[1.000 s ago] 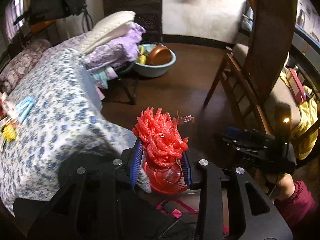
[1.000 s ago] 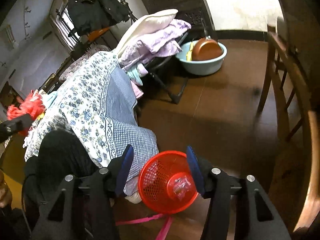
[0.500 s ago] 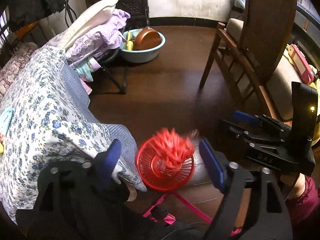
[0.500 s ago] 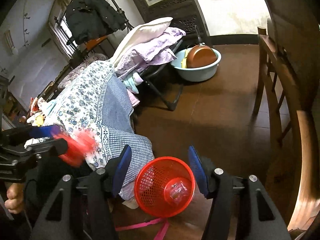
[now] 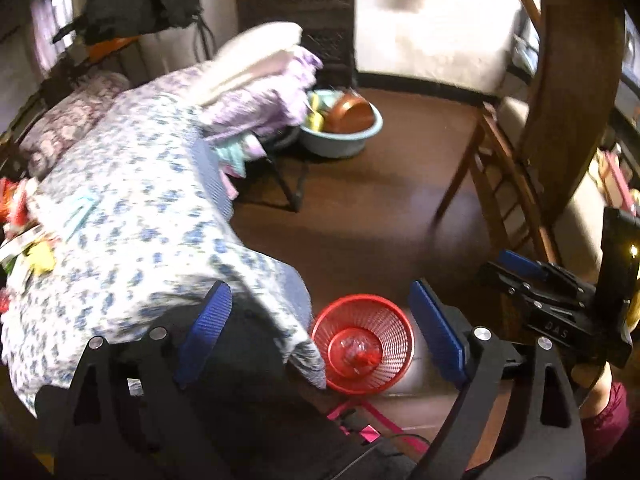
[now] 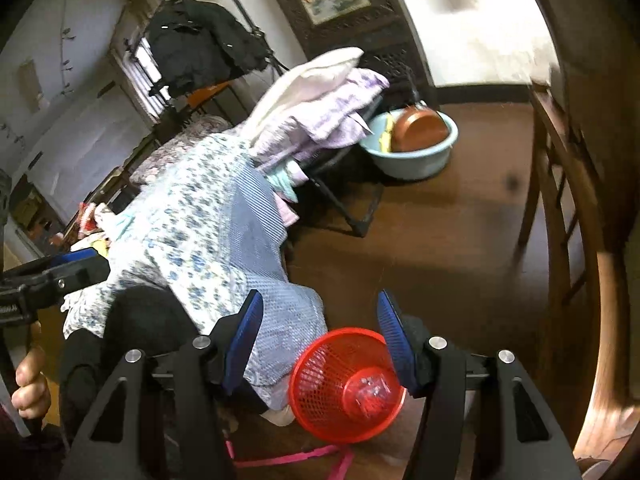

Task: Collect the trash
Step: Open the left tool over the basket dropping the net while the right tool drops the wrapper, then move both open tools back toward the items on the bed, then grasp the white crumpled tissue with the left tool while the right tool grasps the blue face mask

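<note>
Red crumpled trash [image 5: 362,354] is seen at the bottom of the red mesh plastic basket [image 5: 394,376] on the brown floor, below the left gripper [image 5: 320,328], whose jaws have just been opening and are spread wide and empty, while the right gripper [image 6: 320,330] is held half open on nothing.

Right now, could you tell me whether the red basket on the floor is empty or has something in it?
Not empty. The red basket stands upright with crumpled clear and red trash at its bottom, seen through its open top.
</note>
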Motion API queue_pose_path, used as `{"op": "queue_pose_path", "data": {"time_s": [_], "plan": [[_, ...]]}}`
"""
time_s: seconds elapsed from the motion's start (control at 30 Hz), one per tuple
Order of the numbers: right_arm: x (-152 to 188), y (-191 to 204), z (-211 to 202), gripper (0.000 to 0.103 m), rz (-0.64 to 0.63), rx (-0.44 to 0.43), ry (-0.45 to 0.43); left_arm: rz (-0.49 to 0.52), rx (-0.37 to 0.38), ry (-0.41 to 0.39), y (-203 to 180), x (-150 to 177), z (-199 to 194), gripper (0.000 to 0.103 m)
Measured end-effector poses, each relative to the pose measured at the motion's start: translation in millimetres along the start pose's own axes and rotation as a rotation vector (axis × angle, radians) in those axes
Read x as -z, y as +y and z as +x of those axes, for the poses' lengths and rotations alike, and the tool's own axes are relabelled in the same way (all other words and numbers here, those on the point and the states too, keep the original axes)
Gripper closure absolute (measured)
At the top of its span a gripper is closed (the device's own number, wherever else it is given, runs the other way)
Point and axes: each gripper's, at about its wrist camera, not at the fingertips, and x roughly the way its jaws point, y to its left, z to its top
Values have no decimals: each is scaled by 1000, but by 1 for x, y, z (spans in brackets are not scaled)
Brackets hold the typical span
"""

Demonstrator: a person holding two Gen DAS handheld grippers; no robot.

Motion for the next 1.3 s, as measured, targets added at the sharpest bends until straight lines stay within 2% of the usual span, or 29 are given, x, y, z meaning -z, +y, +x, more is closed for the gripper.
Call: {"op": "queue_pose_path", "data": {"time_s": [0.1, 0.37, 0.5, 0.63, 0.87, 0.97, 1.13, 1.23, 1.3], "plan": [[-10, 23, -17, 43, -51, -15, -41, -39, -20, -61, 16, 4, -29, 14], [-39, 94, -54, 26, -155, -103, -118, -153, -99, -211, 73, 26, -107, 7], [-51, 132, -58, 20, -186, -179, -106, -253, -184, -266, 124, 41, -139, 7], [-58, 186, -48, 17, -244, -254, -72, -384, -239, -286, 196, 58, -158, 7], [-49, 267, -3, 15, -336, -287, 22, -619, -337, -226, 329, 102, -155, 7], [-45, 290, 24, 15, -352, -283, 77, -719, -342, -170, 375, 124, -140, 7], [-40, 309, 65, 15, -373, -225, 165, -777, -315, -113, 404, 140, -113, 7], [-44, 311, 84, 15, -359, -203, 201, -739, -325, -85, 407, 136, -95, 7], [-48, 311, 97, 15, -338, -197, 224, -688, -361, -69, 405, 130, -82, 7]]}}
